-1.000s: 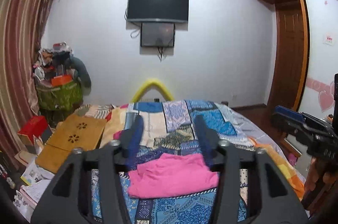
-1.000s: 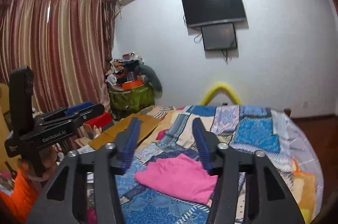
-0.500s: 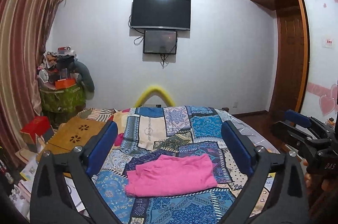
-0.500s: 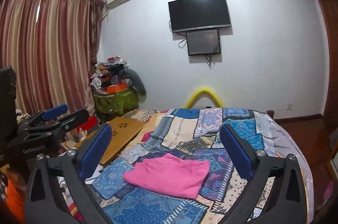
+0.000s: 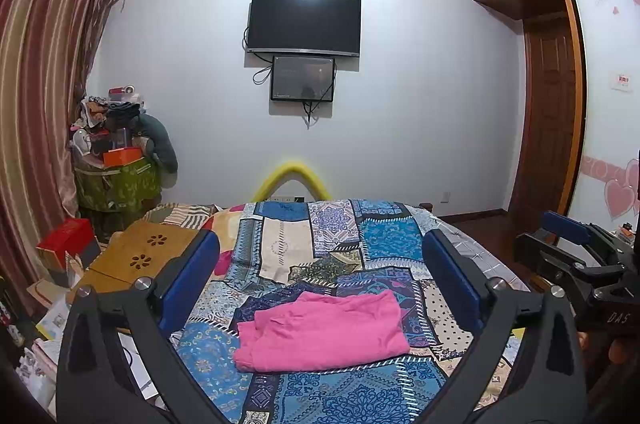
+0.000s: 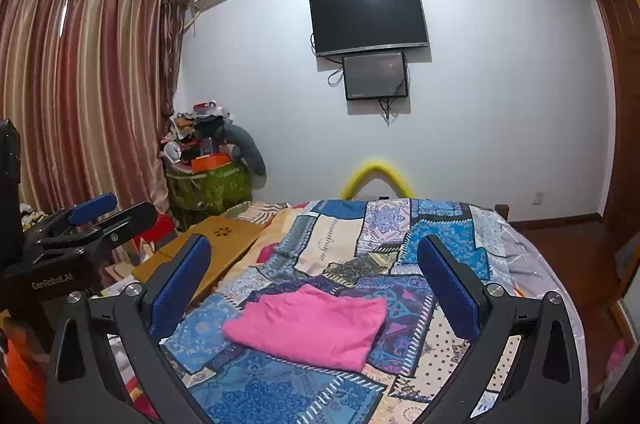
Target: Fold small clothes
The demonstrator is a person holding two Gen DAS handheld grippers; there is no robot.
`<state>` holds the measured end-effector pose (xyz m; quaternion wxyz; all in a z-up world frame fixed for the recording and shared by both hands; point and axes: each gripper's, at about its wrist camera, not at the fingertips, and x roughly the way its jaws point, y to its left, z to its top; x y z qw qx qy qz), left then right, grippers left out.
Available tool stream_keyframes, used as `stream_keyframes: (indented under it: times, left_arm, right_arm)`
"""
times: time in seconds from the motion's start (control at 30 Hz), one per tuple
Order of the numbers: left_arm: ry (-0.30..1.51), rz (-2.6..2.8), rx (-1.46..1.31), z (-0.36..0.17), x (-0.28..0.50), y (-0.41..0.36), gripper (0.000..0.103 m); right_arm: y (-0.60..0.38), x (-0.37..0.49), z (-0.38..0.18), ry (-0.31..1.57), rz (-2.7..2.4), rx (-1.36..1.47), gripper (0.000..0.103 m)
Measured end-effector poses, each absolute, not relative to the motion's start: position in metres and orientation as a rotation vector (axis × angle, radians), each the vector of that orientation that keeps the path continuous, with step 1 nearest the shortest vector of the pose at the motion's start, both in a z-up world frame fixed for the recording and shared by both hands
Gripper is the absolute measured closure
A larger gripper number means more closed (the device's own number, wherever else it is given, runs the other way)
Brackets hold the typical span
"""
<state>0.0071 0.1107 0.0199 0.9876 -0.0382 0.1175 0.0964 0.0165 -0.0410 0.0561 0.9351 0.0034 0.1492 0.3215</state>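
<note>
Left gripper [image 5: 320,256] wide; pink garment [image 5: 322,332] folded on bed [image 5: 320,396].

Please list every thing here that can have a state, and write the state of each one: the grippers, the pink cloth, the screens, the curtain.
left gripper: open, holding nothing
right gripper: open, holding nothing
pink cloth: folded, lying flat on the bed cover
television: dark
small screen: dim, under the television
curtain: drawn shut

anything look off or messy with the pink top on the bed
Nothing stands out. The pink garment lies folded on the patchwork bedspread, a little rumpled at its left edge. Both grippers hang clear of it, jaws wide open.
</note>
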Motion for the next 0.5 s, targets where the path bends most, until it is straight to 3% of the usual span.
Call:
stream_keyframes:
  times: [0.5]
  left_arm:
    - [0.221,0.184,-0.088,0.0204,0.0059,0.1113,0.0]
  right_arm:
    - [-0.0417,0.0109,0.0611,0.299,0.647,0.009,0.0]
